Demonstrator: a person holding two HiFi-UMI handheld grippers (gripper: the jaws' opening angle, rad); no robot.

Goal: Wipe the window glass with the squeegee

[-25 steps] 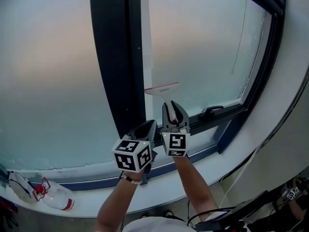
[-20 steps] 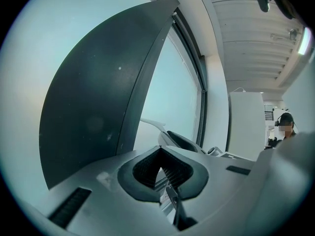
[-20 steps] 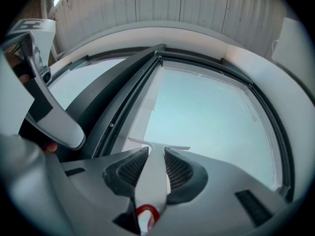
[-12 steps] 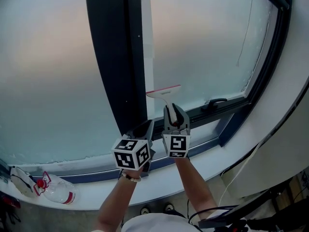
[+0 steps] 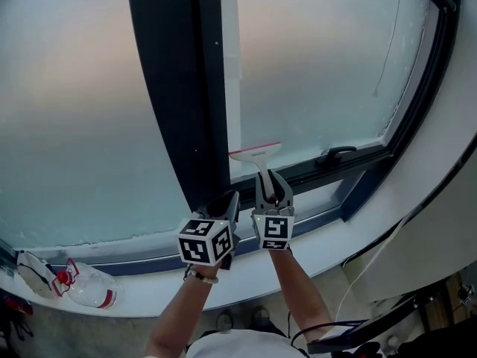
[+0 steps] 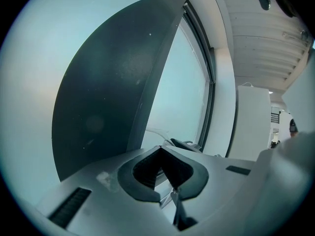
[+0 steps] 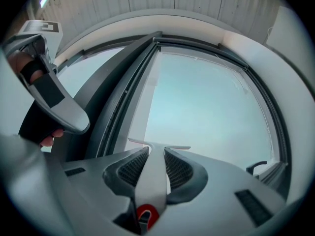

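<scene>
A white squeegee (image 5: 258, 158) with a red-edged blade rests against the frosted window glass (image 5: 313, 66), low on the right pane near the dark mullion (image 5: 179, 88). My right gripper (image 5: 271, 189) is shut on its handle; in the right gripper view the squeegee (image 7: 156, 166) runs between the jaws, with its blade across the glass (image 7: 206, 107). My left gripper (image 5: 226, 203) hangs beside it in front of the mullion, shut and holding nothing. In the left gripper view the left gripper (image 6: 161, 149) has its tips touching.
A black window handle (image 5: 337, 154) sits on the lower frame to the right of the squeegee. On the white sill (image 5: 246, 278) at the far left lie a plastic bottle (image 5: 88, 288) and a white bag (image 5: 33, 273). Cables (image 5: 373, 263) hang at lower right.
The squeegee and my right gripper have slid down the glass toward the lower frame. My left gripper has stayed beside it.
</scene>
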